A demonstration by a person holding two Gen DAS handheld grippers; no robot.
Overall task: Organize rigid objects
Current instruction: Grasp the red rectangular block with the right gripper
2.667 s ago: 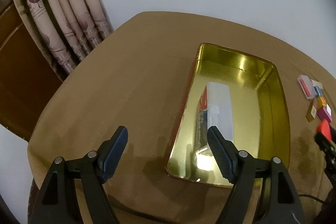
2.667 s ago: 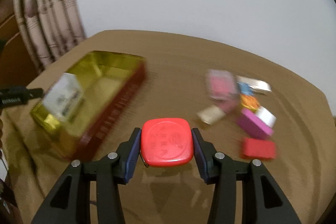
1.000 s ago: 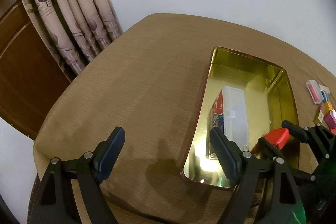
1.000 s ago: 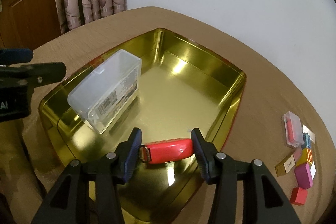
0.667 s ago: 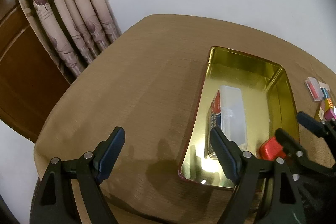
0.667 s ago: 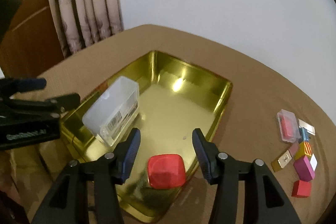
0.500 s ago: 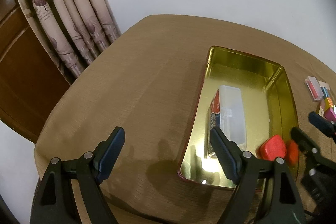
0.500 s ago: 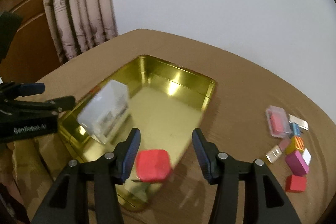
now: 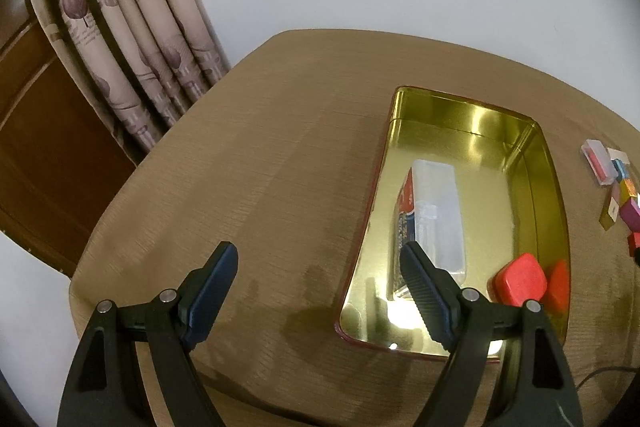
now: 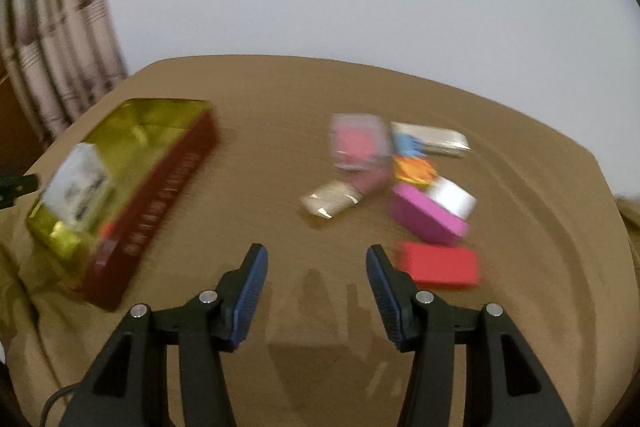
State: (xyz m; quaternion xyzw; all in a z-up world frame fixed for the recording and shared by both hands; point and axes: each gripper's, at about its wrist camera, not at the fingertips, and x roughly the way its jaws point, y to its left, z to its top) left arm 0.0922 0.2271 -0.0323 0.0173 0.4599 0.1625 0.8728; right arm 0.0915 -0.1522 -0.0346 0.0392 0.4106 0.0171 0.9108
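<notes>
"Over by the gold tin (image 9: 540,163), what's sitting inside?"

"Red box (image 9: 519,279) in the near corner, beside the clear case (image 9: 438,211). Both the left gripper (image 9: 318,285) and right gripper (image 10: 316,281) hang wide apart, holding nothing. Loose blocks (image 10: 424,213) sit on the table (image 9: 260,155)."

**Gold, red and tan**

The tin (image 9: 538,163) is gold inside, dark red outside; a red box (image 9: 519,279) lies within. The table (image 9: 256,163) is tan. Curtains (image 9: 132,39) are beige with mauve leaves. Nearby: magenta block (image 10: 428,214), red block (image 10: 440,263).
</notes>
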